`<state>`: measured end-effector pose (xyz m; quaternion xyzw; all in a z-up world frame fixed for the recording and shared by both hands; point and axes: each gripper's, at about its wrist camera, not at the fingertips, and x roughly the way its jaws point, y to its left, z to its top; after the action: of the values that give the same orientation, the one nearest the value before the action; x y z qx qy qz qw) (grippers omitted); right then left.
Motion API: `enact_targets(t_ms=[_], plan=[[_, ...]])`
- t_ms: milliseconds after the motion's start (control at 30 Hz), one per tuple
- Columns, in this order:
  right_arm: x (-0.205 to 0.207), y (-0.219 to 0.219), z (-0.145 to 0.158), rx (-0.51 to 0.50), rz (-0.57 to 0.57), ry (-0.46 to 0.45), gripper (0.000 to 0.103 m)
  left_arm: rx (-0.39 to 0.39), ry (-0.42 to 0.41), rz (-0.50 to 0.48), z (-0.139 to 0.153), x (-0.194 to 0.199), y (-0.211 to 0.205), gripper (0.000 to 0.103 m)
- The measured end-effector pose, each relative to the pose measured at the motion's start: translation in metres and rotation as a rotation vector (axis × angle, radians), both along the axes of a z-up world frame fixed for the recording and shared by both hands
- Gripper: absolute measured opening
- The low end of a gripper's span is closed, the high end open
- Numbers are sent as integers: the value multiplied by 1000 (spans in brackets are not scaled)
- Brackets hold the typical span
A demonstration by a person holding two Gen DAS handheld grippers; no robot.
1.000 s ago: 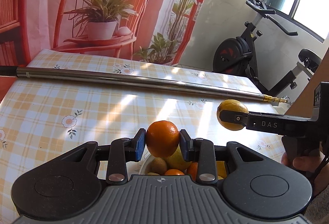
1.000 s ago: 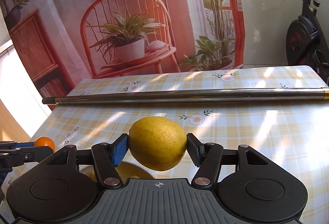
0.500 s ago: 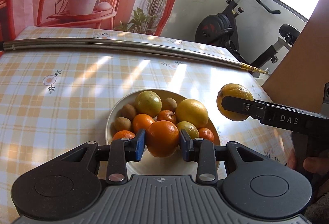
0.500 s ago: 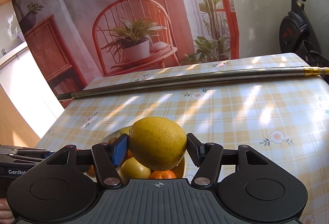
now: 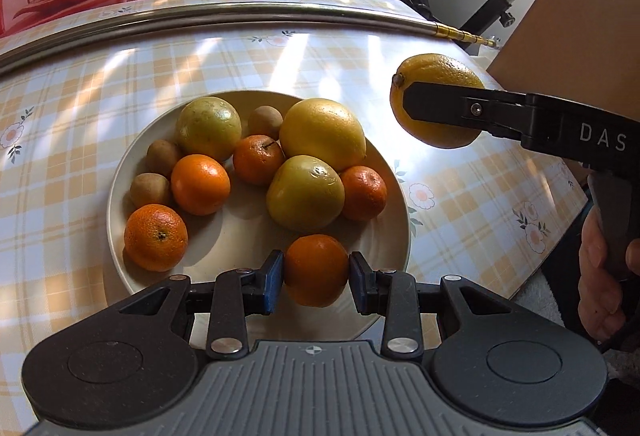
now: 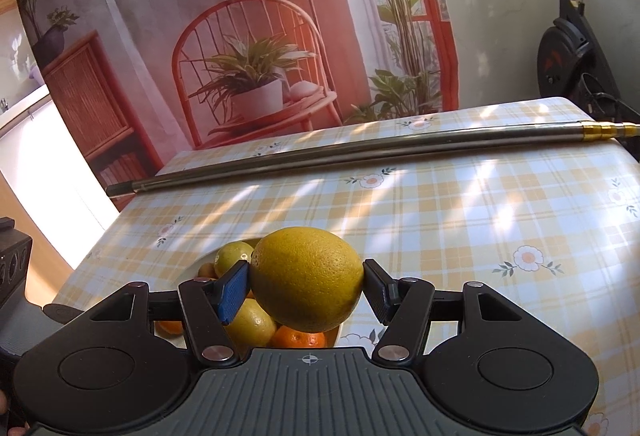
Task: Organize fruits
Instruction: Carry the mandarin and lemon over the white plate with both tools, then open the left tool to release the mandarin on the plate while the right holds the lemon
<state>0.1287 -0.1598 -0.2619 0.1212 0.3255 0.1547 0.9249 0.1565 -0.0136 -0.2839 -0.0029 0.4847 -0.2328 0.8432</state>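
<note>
Bowl (image 6: pixel 208 256) mostly hidden behind lemon (image 6: pixel 308 278); contents perhaps citrus.

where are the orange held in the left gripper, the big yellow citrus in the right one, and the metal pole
small round orange (image 5: pixel 316 270), left wrist view, middle of its front face
large yellow citrus fruit (image 6: pixel 308 278), right wrist view, centre of its rind
long silver metal pole (image 6: pixel 360 153), right wrist view, mid-shaft
</note>
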Motion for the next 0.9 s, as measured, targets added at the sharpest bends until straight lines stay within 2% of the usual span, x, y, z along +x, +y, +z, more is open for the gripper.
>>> enact_targets(t_ms=[200, 467, 633, 900], plan=[[3, -4, -6, 10, -10, 15, 57, -15, 11, -47, -9, 2, -11, 37], [2, -2, -5, 3, -13, 16, 57, -6, -28, -78, -10, 1, -29, 37], [0, 2, -1, -4, 0, 13, 57, -18, -38, -33, 1, -1, -15, 40], [-1, 22, 6, -36, 65, 15, 57, -59, -134, 115, 39, -12, 31, 43]])
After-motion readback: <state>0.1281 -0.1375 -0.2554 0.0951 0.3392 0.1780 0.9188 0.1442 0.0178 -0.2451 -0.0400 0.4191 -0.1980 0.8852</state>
